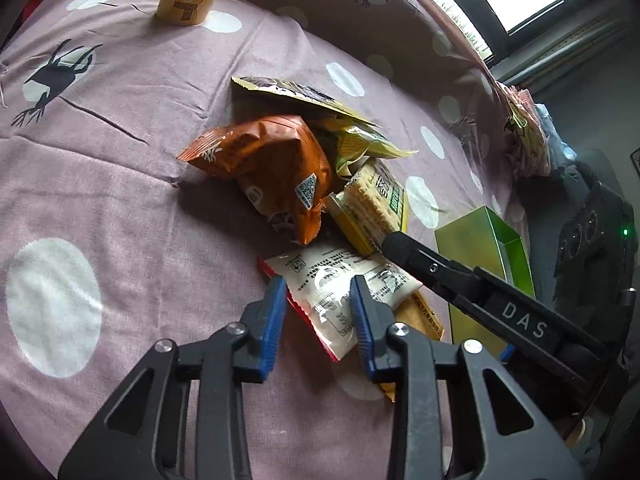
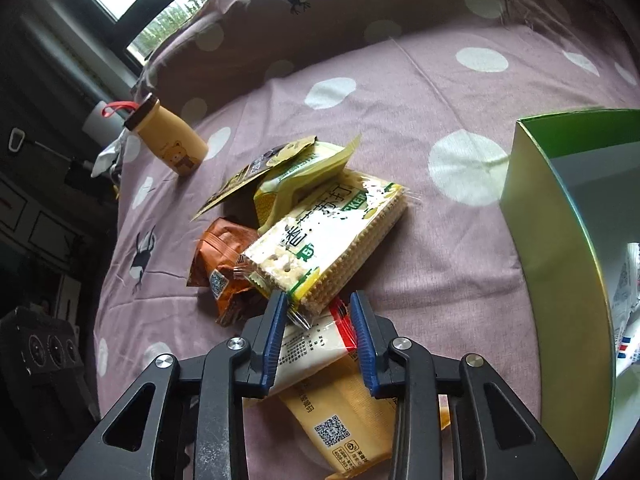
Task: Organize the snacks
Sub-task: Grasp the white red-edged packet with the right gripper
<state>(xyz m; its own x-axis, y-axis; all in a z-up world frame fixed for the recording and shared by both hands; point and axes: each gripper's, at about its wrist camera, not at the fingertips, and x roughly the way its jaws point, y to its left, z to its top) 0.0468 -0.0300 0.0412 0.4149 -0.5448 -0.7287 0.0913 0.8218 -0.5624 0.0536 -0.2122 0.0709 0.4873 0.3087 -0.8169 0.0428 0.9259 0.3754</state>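
Surface: a bed [image 1: 120, 208] under a mauve spotted sheet; soft, will give beneath any downward push.
Snack pile: loose heap just ahead of both sets of jaws, on the bed; green box [image 2: 560, 264] stands well off to the right jaws' right side.
Left gripper [image 1: 318, 300]: jaws closed in on the white packet [image 1: 340, 284], blue pads against its sides near the end closest to the camera; gripping it, by my reading.
White packet: thin film sachet with a red crimped edge, light, limp, slippery; lies between the left jaws, resting on a tan packet [image 2: 344, 408]. Best held across the flat body rather than the seam, which would slide out.
Right gripper [image 2: 320, 316]: jaws drawn near fully together around the clear end flap of the cracker pack [image 2: 332, 232]; the flap sits between the pads, and I judge it pinched, though contact on the right-hand pad is not clearly visible.
Cracker pack: stiff block of stacked crackers in glossy wrap, extends forward from the right jaws, propped on other packets. Moderately light, brittle inside; a grip on the flap alone may let the block swing or tear free. The narrow sides of the block are the firmer hold, with gentle squeeze.
Orange bag [image 1: 272, 168]: puffed, crinkly, beyond the left jaws; light, would crush if squeezed.
Yellow pouches [image 2: 296, 168]: flat, floppy, at the far end of the pile.
Bottle [image 2: 168, 140]: upright, well beyond the jaws, clear of the pile.
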